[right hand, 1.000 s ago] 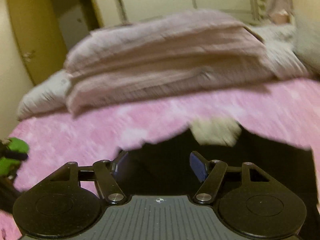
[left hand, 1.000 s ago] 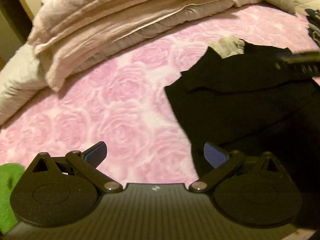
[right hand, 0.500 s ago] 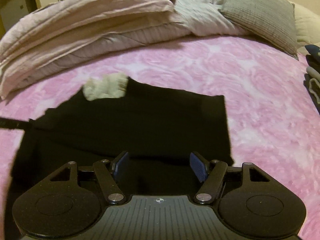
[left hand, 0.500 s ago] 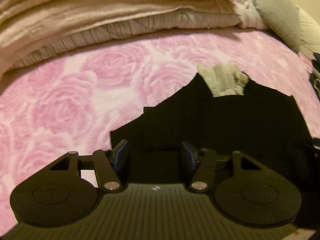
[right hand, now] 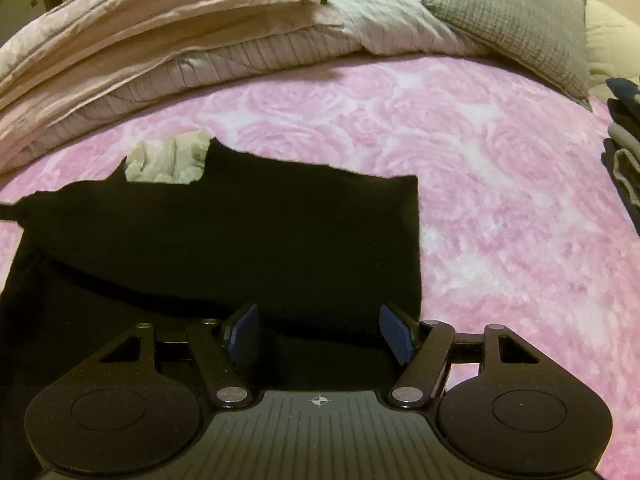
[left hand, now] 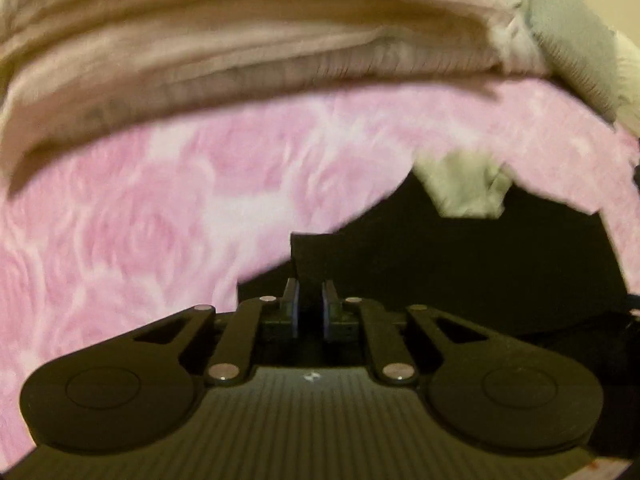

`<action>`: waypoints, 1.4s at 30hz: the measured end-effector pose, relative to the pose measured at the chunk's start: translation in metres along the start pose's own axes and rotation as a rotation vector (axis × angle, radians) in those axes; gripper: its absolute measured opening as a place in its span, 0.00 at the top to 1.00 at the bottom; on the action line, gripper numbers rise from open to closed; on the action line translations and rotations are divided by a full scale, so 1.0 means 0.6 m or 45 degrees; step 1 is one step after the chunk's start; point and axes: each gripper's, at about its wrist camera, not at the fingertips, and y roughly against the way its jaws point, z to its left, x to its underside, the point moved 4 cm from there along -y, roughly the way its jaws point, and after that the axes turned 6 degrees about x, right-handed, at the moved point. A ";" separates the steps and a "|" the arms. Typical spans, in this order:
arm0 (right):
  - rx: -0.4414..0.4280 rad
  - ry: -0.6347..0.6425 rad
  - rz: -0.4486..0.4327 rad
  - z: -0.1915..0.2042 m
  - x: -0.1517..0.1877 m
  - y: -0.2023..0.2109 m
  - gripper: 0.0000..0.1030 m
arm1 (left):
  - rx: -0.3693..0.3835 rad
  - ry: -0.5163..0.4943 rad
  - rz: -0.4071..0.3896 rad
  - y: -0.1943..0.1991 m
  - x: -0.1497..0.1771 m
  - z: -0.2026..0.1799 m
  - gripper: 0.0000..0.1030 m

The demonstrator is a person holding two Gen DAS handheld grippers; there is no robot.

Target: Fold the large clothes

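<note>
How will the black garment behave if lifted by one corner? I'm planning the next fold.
Probably floppy: the black garment lies flat in soft folded layers on the pink blanket. It would likely drape and unfold below the left gripper, which has just been closing on its edge. The right gripper is open over it.

A black fabric garment (right hand: pixel 256 240) with a pale cream-grey lining (right hand: pixel 168 160) lies on a fleecy pink blanket (right hand: pixel 480 200) patterned with paler rose swirls. Behind sit a dusty-pink folded duvet (right hand: pixel 160 28) with a grey-striped underside, and a grey checked cushion (right hand: pixel 516 20). Both grippers' pads (right hand: pixel 396 334) are blue.
</note>
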 end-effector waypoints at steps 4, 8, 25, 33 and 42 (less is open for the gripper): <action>-0.010 0.034 0.028 0.005 0.007 -0.014 0.38 | -0.029 -0.056 0.019 -0.024 0.026 0.003 0.92; -0.026 0.052 0.027 -0.008 0.013 -0.015 0.38 | -0.038 -0.084 0.029 -0.017 0.026 0.000 0.88; -0.154 -0.032 0.209 -0.096 0.105 0.089 0.38 | -0.006 -0.236 0.163 0.136 0.219 -0.144 0.67; -0.028 0.043 0.350 -0.156 0.213 0.137 0.38 | -0.068 -0.331 0.292 0.177 0.380 -0.181 0.66; -0.274 0.458 0.201 -0.057 0.314 0.288 0.38 | 0.058 -0.822 0.244 0.276 0.511 -0.228 0.51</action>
